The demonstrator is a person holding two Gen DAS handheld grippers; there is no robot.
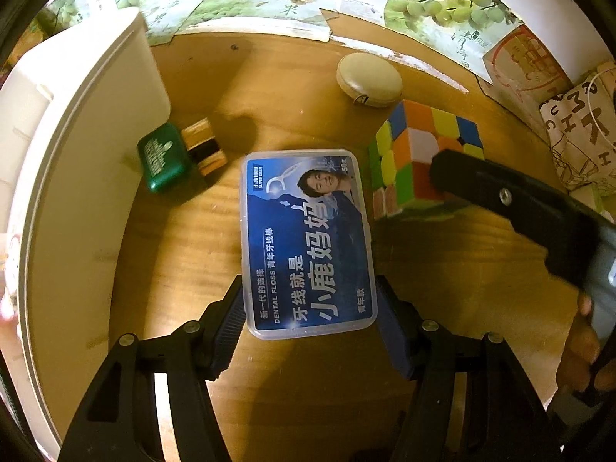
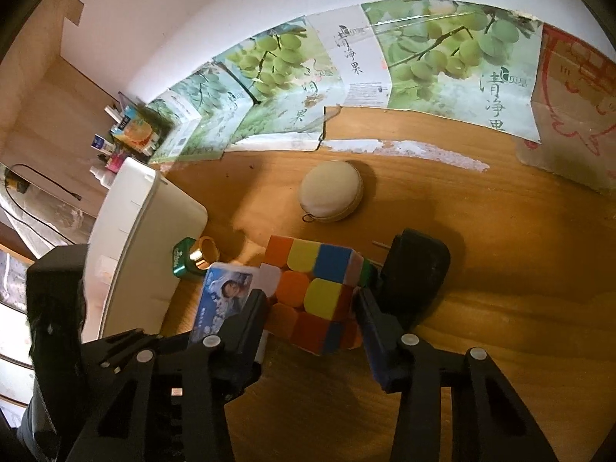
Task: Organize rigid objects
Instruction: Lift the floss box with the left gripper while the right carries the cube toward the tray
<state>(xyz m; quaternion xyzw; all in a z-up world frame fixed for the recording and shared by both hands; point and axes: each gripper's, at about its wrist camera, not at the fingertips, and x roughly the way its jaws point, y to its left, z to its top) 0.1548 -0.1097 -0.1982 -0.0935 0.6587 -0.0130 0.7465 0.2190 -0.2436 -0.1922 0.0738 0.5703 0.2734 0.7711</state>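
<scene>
Left gripper (image 1: 310, 325) clamps the floss box (image 1: 306, 238), label reading "DENTAL FLOSS", above the wooden table (image 1: 308, 385). Right gripper (image 2: 310, 323) straddles the Rubik's cube (image 2: 313, 288), pads against its sides. White bin (image 1: 84, 161) stands left.
</scene>
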